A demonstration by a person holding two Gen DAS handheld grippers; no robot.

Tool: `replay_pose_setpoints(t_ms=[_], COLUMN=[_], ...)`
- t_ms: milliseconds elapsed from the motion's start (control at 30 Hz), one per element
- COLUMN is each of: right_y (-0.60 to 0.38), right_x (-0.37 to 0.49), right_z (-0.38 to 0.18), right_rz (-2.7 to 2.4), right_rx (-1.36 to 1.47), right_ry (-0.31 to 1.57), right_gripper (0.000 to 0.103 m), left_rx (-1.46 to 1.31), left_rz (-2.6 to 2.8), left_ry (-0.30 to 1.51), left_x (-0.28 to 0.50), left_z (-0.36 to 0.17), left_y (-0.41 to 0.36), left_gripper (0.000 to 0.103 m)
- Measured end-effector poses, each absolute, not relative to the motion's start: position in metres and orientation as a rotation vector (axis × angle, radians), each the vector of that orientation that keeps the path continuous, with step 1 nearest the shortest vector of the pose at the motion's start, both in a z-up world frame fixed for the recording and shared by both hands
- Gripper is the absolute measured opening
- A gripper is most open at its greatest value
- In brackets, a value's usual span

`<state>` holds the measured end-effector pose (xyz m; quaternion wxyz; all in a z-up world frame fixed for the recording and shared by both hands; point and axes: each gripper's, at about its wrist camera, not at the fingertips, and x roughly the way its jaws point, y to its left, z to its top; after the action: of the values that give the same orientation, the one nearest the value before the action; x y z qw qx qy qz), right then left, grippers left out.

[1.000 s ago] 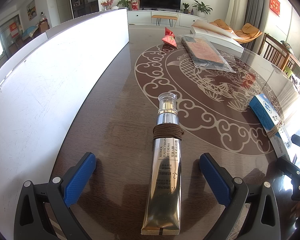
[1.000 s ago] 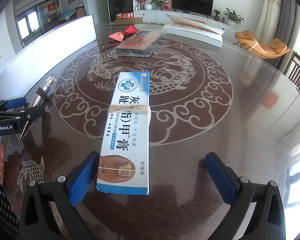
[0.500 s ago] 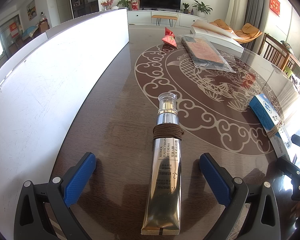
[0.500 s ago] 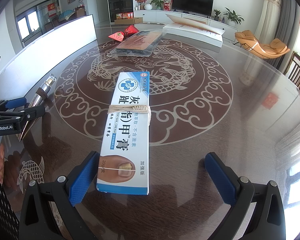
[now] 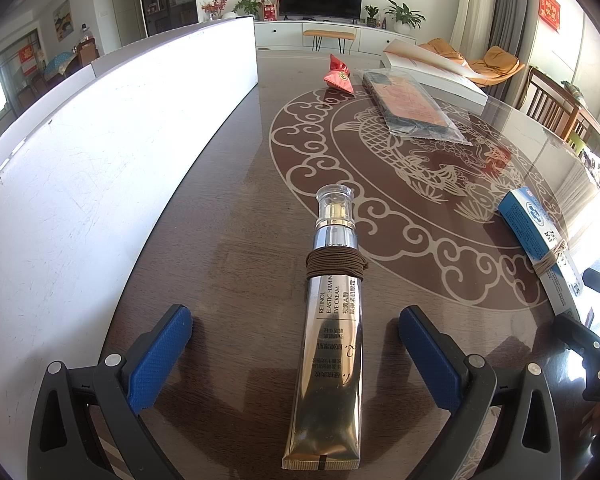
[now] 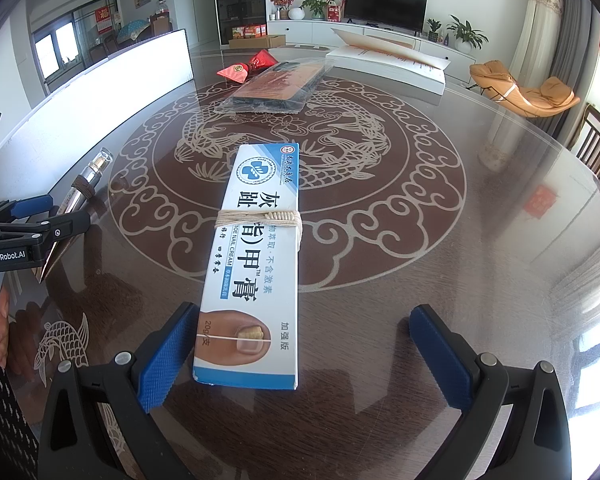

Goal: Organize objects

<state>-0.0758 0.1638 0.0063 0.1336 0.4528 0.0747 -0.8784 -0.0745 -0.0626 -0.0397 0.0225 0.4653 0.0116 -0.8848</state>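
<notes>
A gold eye-cream tube (image 5: pixel 332 320) with a brown band around its neck lies on the table, cap pointing away, between the open fingers of my left gripper (image 5: pixel 296 340). It also shows at the left of the right wrist view (image 6: pixel 82 186). A white-and-blue nail-cream box (image 6: pixel 256 256) with a beige band around its middle lies between the open fingers of my right gripper (image 6: pixel 304 344), its near corner against the left pad. The box also shows at the right of the left wrist view (image 5: pixel 540 240). Neither gripper holds anything.
The round glass-topped table (image 6: pixel 420 240) has a dragon pattern. A plastic-wrapped flat pack (image 6: pixel 276 86), a red packet (image 6: pixel 244 66) and a long white box (image 6: pixel 388 64) lie at the far side. A tall white panel (image 5: pixel 100 152) stands along the left.
</notes>
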Motion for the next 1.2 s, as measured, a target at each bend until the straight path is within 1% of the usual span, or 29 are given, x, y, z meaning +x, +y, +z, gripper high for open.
replay_pose_setpoints(t_ms=[1200], right_y=[0.1636], right_x=[-0.0759], right_z=[0.0065], right_rz=[-2.547], right_rx=[1.313], right_ry=[0.217], right_gripper=[0.103], left_rx=[1.447], left_rz=[-2.732], left_ry=[0.028], left_x=[-0.0753], left_z=[-0.0414], left_y=[-0.0616], left_gripper=[0.103])
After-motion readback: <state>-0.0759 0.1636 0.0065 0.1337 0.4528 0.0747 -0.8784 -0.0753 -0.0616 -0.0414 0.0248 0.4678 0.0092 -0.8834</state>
